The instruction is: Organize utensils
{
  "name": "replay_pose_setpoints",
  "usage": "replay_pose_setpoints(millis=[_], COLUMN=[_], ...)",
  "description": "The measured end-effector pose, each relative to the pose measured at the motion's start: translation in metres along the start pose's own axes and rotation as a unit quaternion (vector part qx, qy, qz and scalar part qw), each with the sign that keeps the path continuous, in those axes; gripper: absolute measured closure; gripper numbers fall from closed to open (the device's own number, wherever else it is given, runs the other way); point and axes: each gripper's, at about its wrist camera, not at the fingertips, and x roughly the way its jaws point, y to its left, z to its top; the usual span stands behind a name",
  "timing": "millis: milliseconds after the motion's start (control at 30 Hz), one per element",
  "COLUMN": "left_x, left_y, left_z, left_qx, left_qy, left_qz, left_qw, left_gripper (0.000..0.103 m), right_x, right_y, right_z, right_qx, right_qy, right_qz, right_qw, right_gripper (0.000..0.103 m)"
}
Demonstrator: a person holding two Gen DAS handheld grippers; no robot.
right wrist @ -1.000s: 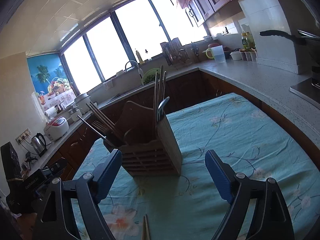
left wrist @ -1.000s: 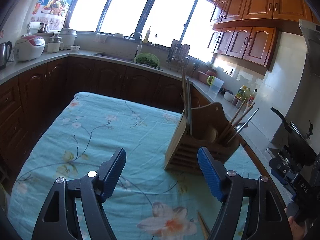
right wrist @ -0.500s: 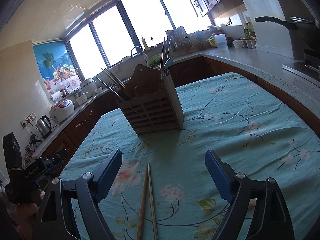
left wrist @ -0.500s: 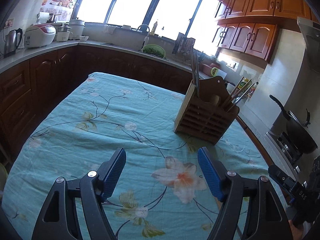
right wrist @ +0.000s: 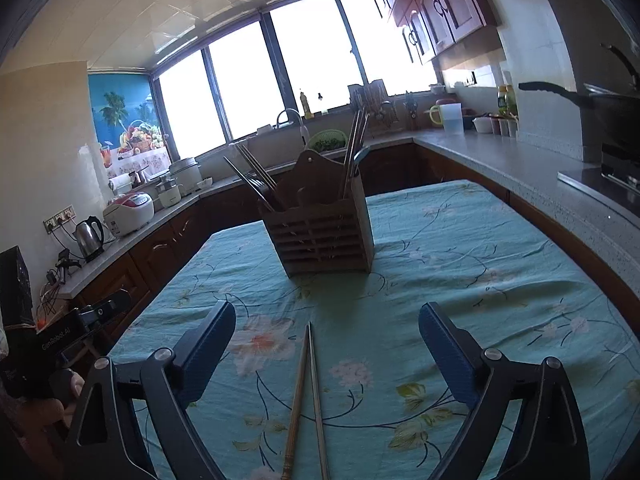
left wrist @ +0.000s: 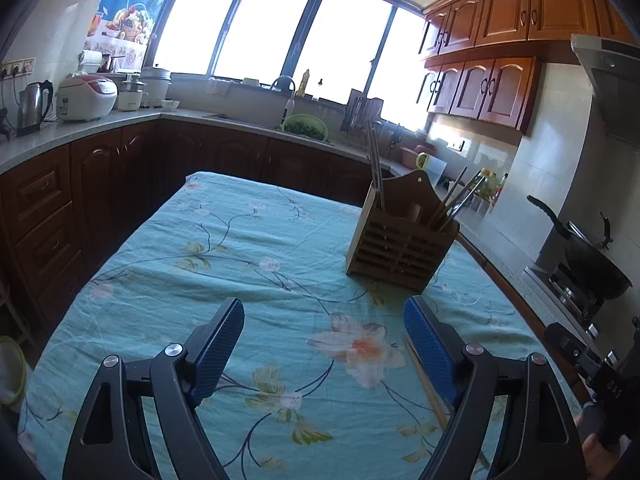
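A wooden slatted utensil holder point(left wrist: 402, 242) stands upright on the floral teal tablecloth point(left wrist: 240, 248), with chopsticks and other utensils sticking up from its compartments. It also shows in the right wrist view point(right wrist: 324, 236). Two chopsticks point(right wrist: 306, 396) lie side by side on the cloth between my right gripper's fingers. In the left wrist view one chopstick point(left wrist: 426, 384) shows beside the right finger. My left gripper point(left wrist: 324, 336) is open and empty above the cloth. My right gripper point(right wrist: 328, 340) is open and empty over the chopsticks.
Dark wood cabinets and a grey countertop point(left wrist: 80, 124) ring the table, with a kettle point(left wrist: 32, 106), a rice cooker point(left wrist: 86, 98) and a green colander point(left wrist: 306, 126). A stove with a black wok point(left wrist: 592, 264) stands to the right.
Both grippers have drawn back from the holder, which now looks smaller and farther. The two chopsticks on the cloth have come fully into the right wrist view.
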Motion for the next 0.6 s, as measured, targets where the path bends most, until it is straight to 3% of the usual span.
replay_pose_setpoints(millis=[67,167,233,367,600], left_x=[-0.017,-0.046,-0.061,-0.077,-0.078], left_y=[-0.001,-0.009,-0.016,-0.027,-0.032], left_z=[0.002,0.004,0.000,-0.019,-0.053], left_qx=[0.004,0.019,0.037,0.070,0.091], left_qy=[-0.025,-0.073,-0.095,-0.109,-0.097], left_qz=[0.000,0.011,0.026,0.035,0.046], left_qw=[0.9997,0.9971,0.9944,0.9910,0.9900], left_gripper=[0.014,0.001,0.001,0.001,0.001], right_x=[-0.016,-0.048,-0.063,-0.072,-0.076], right_y=[0.008,0.023,0.033,0.041,0.028], right_z=[0.008,0.017,0.017,0.004,-0.031], right_qx=[-0.023,-0.063,-0.090,-0.116,-0.104], right_qy=[-0.032,-0.104,-0.139,-0.150,-0.140], right_qz=[-0.006,-0.019,-0.020,-0.030,-0.057], right_qw=[0.999,0.992,0.986,0.981,0.983], right_gripper=[0.001,0.000,0.000,0.000,0.000])
